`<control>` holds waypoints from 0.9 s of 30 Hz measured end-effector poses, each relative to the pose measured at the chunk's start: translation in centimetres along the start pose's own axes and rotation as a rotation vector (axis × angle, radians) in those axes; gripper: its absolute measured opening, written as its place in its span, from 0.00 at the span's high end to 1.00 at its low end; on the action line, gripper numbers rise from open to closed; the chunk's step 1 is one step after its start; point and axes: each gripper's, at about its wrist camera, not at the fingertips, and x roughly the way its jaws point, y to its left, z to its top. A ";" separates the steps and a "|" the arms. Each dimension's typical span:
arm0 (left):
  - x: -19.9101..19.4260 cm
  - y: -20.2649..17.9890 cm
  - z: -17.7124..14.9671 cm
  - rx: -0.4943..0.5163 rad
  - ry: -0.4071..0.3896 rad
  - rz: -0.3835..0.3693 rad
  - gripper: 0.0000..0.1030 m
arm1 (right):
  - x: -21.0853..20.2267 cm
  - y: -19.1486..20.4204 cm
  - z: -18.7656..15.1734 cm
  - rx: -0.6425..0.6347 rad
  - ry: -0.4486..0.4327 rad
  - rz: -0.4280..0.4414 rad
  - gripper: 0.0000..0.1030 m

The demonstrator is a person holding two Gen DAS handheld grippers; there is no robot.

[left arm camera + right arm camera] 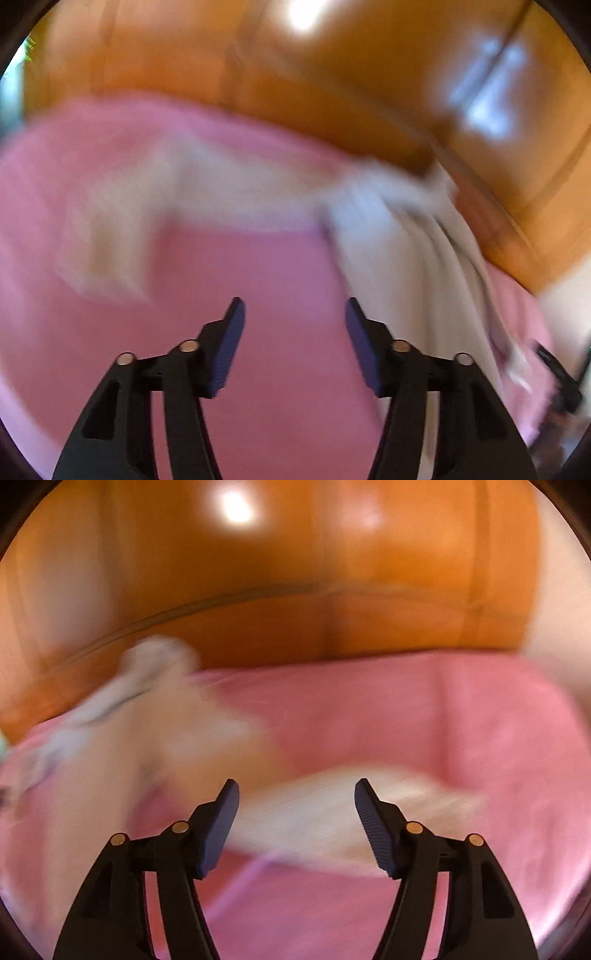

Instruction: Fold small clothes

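Both views are blurred by motion. A pale cream garment lies spread on a pink cover; one part of it runs down the right side. My left gripper is open above the bare pink cover, nothing between its fingers. In the right wrist view the same cream garment lies at the left, with one pale part stretching across behind the fingertips. My right gripper is open above that part. I cannot tell whether its pads touch the cloth.
An orange-brown wooden board rises behind the pink cover, also the wooden board in the left wrist view. A dark object shows at the far right edge there, too blurred to name.
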 end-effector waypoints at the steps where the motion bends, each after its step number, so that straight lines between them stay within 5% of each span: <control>1: 1.2 -1.1 -1.4 -0.013 0.049 -0.047 0.49 | 1.4 1.0 -0.5 0.024 0.052 0.078 0.60; 4: 4.7 -3.6 -4.4 -0.045 0.145 -0.170 0.49 | 5.7 2.1 -0.7 0.140 0.124 0.230 0.73; 7: 5.6 -5.4 -5.4 -0.040 0.112 -0.178 0.49 | 10.0 2.3 0.4 0.292 0.148 0.305 0.76; 11: 6.7 -6.5 -5.3 -0.058 0.117 -0.202 0.49 | 13.5 3.4 1.9 0.333 0.162 0.333 0.79; 14: 7.8 -6.7 -4.5 -0.016 0.144 -0.219 0.86 | 15.2 3.8 3.1 0.335 0.170 0.358 0.79; 15: 8.0 -6.3 -4.2 -0.013 0.152 -0.221 0.89 | 15.5 4.1 3.1 0.327 0.176 0.362 0.84; 17: 7.8 -6.6 -4.0 0.011 0.147 -0.216 0.91 | 15.3 4.8 3.5 0.246 0.191 0.310 0.95; 20: 5.8 -6.3 -3.2 0.040 0.126 -0.226 0.92 | 12.6 5.0 3.7 0.116 0.166 0.224 0.96; 27: -2.8 -2.6 -1.0 0.091 0.057 -0.183 0.92 | 3.5 -0.5 5.2 0.036 0.004 0.018 0.96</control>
